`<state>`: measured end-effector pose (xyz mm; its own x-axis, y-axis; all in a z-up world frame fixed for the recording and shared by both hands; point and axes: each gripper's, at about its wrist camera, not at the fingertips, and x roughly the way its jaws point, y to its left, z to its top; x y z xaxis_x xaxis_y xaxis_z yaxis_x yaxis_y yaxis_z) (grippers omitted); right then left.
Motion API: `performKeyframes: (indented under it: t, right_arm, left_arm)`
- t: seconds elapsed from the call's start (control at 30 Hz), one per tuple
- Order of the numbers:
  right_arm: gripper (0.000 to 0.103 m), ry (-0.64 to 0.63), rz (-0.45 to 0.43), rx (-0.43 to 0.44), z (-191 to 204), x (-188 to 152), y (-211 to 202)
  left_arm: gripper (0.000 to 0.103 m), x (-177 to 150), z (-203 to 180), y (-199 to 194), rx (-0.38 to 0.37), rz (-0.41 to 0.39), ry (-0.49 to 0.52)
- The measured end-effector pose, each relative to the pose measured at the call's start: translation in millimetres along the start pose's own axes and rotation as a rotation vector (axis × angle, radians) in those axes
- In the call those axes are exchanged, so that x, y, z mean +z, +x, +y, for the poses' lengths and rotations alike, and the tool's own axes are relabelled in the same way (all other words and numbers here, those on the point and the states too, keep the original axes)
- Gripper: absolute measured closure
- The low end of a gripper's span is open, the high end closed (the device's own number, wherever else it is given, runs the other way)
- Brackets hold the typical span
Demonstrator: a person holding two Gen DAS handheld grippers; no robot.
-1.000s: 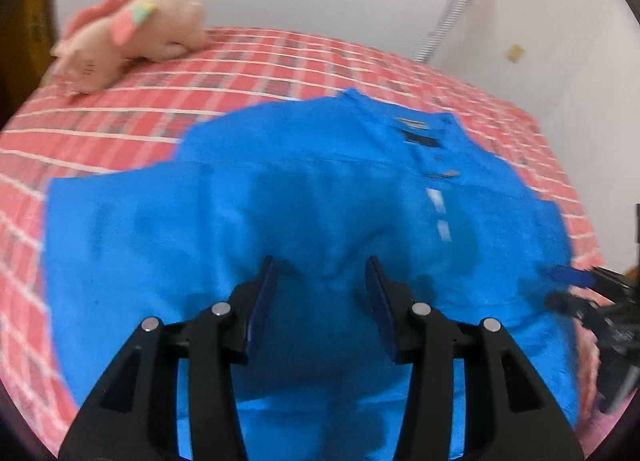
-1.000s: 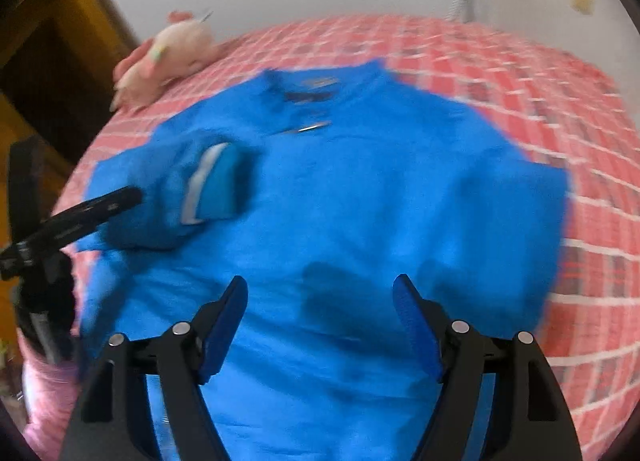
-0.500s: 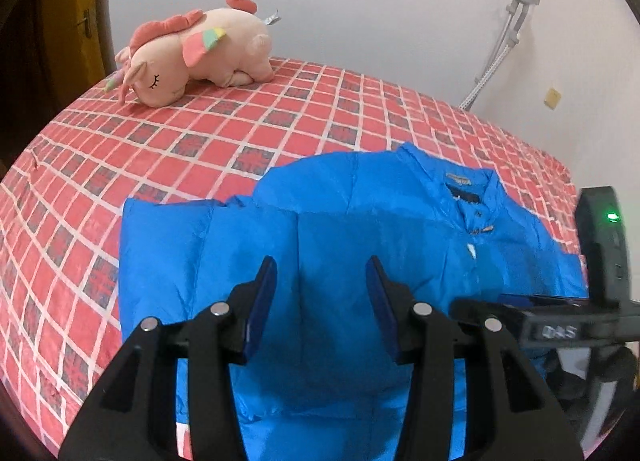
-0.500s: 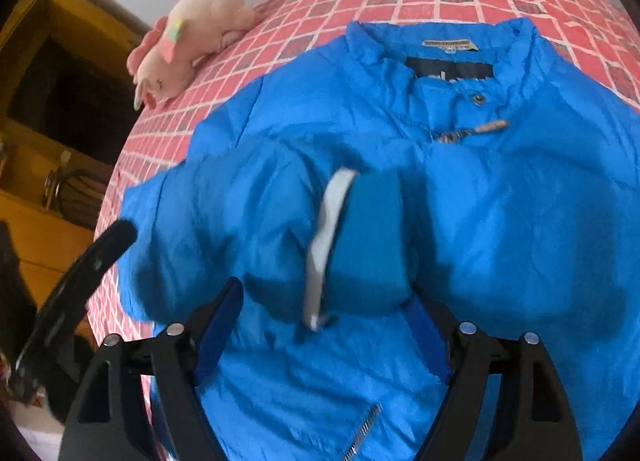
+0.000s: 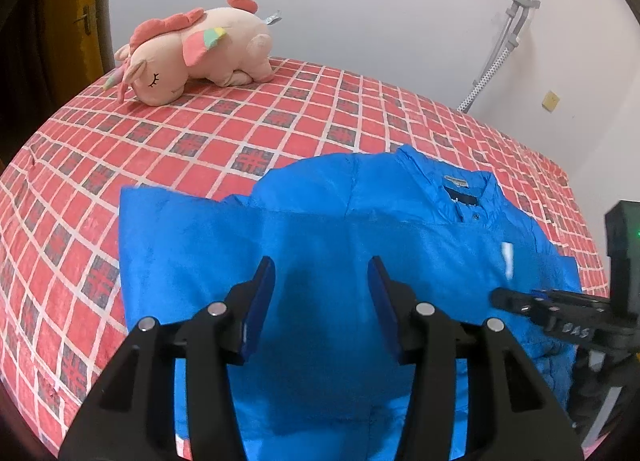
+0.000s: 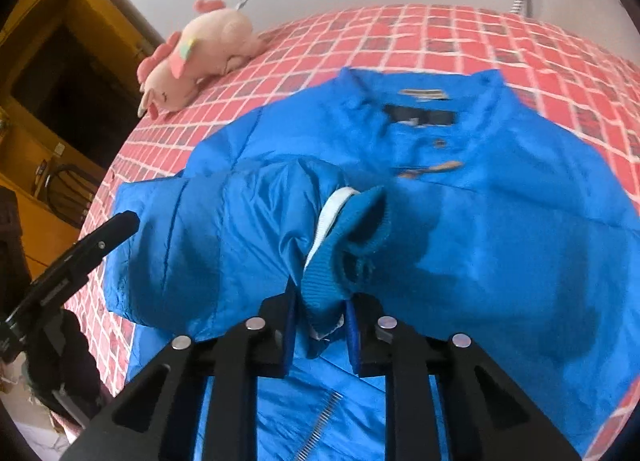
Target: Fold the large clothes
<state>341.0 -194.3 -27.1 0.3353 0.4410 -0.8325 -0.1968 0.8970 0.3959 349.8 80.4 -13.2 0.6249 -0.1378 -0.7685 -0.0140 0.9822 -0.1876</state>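
Closing right gripper (image 6: 322, 325) around jacket cuff (image 6: 348, 245)

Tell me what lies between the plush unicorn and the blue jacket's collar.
Only bare red checked bedspread lies between the plush unicorn and the collar, in both wrist views.

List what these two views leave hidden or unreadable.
- Right wrist view: the cuff's lower end, hidden between the closing right tool's pads.
- Right wrist view: the collar label, blurred, unreadable.
- Left wrist view: the jacket's hem, behind the left tool and cut by the bottom edge.
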Motion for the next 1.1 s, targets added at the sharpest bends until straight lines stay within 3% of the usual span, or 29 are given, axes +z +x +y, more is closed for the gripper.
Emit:
performKeyframes:
  t: [0.3,0.47,0.67,0.77,0.9,0.97,1.1]
  right_arm:
    - [0.083,0.116,-0.144,-0.119,-71,-23,-69]
    - [0.083,0.18,-0.191,-0.156,-107,-38,-99]
    - [0.082,0.227,-0.114,-0.182,-134,-53,-71]
    - [0.08,0.249,-0.105,-0.152,-146,-59,-56]
    - [0.072,0.254,-0.122,-0.149,-147,-60,-66]
    - [0.059,0.247,-0.135,-0.207,-144,-62,-79]
    - [0.056,0.143,-0.264,-0.381,-113,-68,-113]
  left_arm:
    - [0.055,-7,-17,4,-0.073,0.008,0.059]
    - [0.054,-15,-31,15,-0.061,0.021,0.118]
    - [0.054,-28,-36,57,-0.021,0.127,0.173]
    - [0.054,-33,-37,63,-0.006,0.123,0.195]
    - [0.054,-32,-36,62,-0.014,0.119,0.184]
    - [0.054,-30,-35,54,-0.014,0.109,0.164]
    - [0.054,-27,-43,26,-0.034,0.048,0.161]
